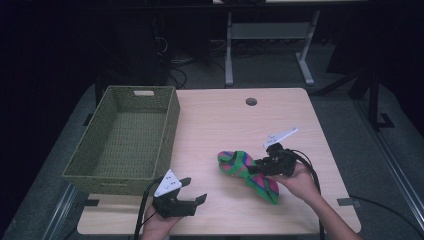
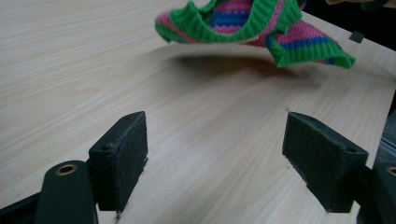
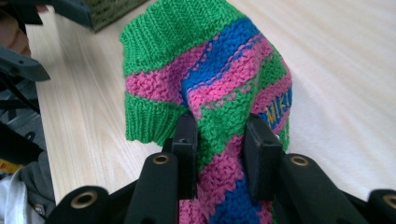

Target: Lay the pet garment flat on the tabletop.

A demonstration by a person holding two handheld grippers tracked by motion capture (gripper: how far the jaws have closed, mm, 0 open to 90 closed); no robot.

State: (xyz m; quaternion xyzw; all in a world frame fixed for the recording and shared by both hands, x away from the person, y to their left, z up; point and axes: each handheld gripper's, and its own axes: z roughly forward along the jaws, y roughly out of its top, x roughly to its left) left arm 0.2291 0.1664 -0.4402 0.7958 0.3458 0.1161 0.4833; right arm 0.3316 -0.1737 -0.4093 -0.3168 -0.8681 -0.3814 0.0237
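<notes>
Left gripper (image 1: 192, 189): held low near the front edge of the table (image 1: 225, 220), jaws spread wide with nothing between the pads, pointing toward the table's right side. Right gripper (image 1: 254, 167): held right of the table's centre, forearm entering from the front edge, jaws clamped on a striped knitted sock (image 3: 210, 79).

Your left claw (image 2: 215, 163) hangs with jaws wide apart above the bare desk (image 2: 93, 70). The striped knit sock (image 2: 261, 28) hangs lifted beyond it, well apart.
</notes>
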